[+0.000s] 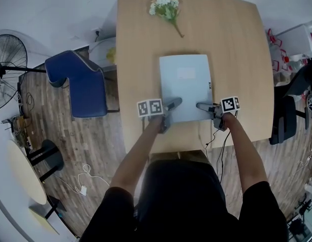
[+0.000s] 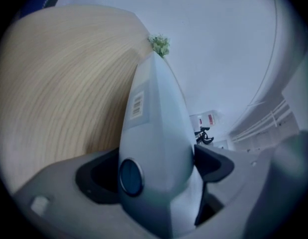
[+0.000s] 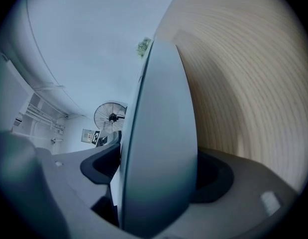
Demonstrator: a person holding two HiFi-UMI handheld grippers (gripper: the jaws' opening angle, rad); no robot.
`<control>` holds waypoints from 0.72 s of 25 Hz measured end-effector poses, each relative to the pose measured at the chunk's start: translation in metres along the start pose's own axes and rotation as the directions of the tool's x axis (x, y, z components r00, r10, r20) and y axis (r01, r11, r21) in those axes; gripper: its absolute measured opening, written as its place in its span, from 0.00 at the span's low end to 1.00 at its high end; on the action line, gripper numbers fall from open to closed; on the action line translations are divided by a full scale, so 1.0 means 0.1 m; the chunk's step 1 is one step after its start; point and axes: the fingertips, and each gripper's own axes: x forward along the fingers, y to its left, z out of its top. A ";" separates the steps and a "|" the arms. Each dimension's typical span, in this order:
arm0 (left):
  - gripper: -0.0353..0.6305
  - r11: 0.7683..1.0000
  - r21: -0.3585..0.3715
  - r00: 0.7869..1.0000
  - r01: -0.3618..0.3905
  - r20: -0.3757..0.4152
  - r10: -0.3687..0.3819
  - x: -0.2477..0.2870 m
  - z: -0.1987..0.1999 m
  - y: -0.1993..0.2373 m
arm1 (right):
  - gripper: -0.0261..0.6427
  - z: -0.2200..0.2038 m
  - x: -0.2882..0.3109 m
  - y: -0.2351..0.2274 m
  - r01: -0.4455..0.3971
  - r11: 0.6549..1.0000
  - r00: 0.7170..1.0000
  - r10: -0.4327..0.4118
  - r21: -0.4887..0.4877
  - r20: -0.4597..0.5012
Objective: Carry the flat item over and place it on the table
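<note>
A flat pale grey-blue case [image 1: 185, 84] lies flat on the wooden table [image 1: 140, 49], near its front edge. My left gripper [image 1: 169, 113] reaches over the case's near left corner, and my right gripper [image 1: 209, 113] over its near right corner. In the left gripper view the case [image 2: 154, 108] runs between the spread jaws of that gripper [image 2: 158, 166], with dark gaps beside it. The right gripper view shows the case [image 3: 163, 128] edge-on between the wide jaws of the right gripper [image 3: 156, 171]. Neither pair of pads presses on it.
A bunch of white flowers [image 1: 165, 7] lies at the table's far end. A blue chair [image 1: 80, 82] stands left of the table, a fan [image 1: 7, 69] further left. A small round table [image 1: 24, 173] and floor cables are at lower left; a black chair [image 1: 287, 117] stands right.
</note>
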 end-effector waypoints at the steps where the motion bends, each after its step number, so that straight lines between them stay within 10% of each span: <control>1: 0.74 1.000 0.015 1.000 -0.025 0.014 0.024 -0.01 0.01 0.01 | 0.65 -0.01 0.00 -0.02 0.018 1.000 1.000 -0.018 0.011 0.000; 7: 0.75 0.973 0.142 0.981 -0.183 0.089 0.171 -0.12 0.01 0.13 | 0.66 -0.06 0.03 -0.02 0.128 0.990 0.991 -0.130 -0.054 -0.037; 18: 0.72 0.964 0.141 0.969 -0.227 0.128 0.210 -0.13 -0.03 0.15 | 0.67 0.00 -0.21 -0.10 0.265 0.961 0.958 -0.252 -0.081 0.140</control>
